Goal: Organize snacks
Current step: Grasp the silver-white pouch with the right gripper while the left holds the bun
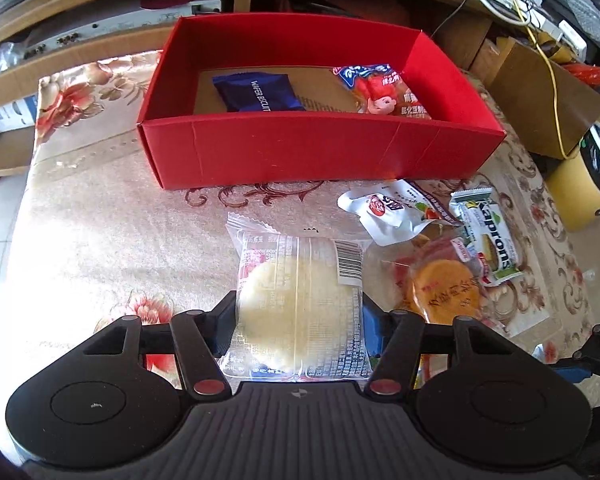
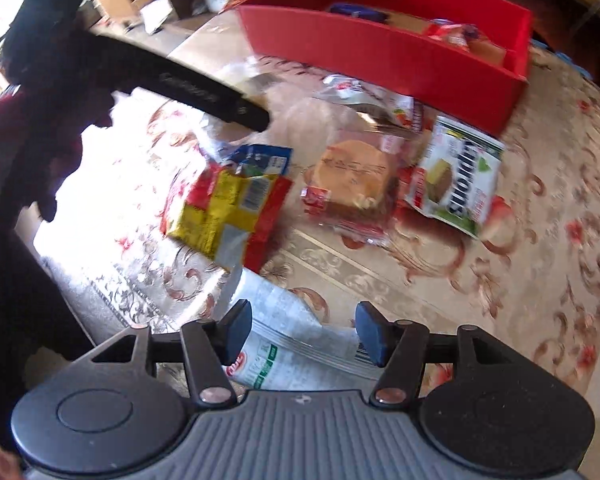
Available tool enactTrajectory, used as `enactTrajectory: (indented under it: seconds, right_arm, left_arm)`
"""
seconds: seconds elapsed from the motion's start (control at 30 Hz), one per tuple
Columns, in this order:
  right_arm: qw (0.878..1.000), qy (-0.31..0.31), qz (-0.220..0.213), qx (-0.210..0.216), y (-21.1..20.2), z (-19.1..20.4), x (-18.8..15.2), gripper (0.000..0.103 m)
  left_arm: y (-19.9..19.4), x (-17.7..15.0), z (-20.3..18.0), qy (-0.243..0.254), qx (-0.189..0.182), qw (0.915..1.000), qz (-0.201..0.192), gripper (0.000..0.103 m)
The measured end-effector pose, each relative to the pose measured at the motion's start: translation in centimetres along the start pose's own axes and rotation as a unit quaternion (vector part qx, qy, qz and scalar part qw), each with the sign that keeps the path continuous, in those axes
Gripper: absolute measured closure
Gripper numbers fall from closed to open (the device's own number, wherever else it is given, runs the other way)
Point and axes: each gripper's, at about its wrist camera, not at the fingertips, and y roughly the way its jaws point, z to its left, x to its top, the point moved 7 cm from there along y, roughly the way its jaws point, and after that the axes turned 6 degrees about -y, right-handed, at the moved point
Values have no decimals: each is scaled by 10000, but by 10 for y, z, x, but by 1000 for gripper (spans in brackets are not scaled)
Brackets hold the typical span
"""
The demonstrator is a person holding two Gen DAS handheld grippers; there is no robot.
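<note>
My left gripper (image 1: 299,326) is shut on a clear packet with a pale round pastry (image 1: 300,292), one pad pressing on each side of it, just above the flowered tablecloth. Beyond it stands the red box (image 1: 320,152), which holds a blue wafer packet (image 1: 258,94) and a red cartoon packet (image 1: 380,88). In the right wrist view my right gripper (image 2: 303,330) is open over a white and green packet (image 2: 292,356) that lies flat between and under its fingers. The red box (image 2: 380,52) stands at the top of that view.
Loose snacks lie right of the pastry: a white pouch (image 1: 384,216), an orange cake packet (image 1: 444,288) and a green cracker packet (image 1: 488,236). A yellow and red packet (image 2: 228,212) and a blue one (image 2: 260,160) lie near the left gripper's black body (image 2: 204,96). Shelves and cables stand behind the table.
</note>
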Motion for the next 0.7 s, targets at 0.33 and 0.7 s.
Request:
enactTrajectory:
  seconds: [0.33, 0.7]
  right_arm:
    - [9999, 16, -33, -122, -16, 7, -13, 46]
    - [9657, -2408, 925, -316, 9, 50, -22, 42]
  left_arm:
    - [-23, 3, -2, -95, -252, 9994, -229, 37]
    - [-34, -6, -22, 55, -604, 9979, -228, 36]
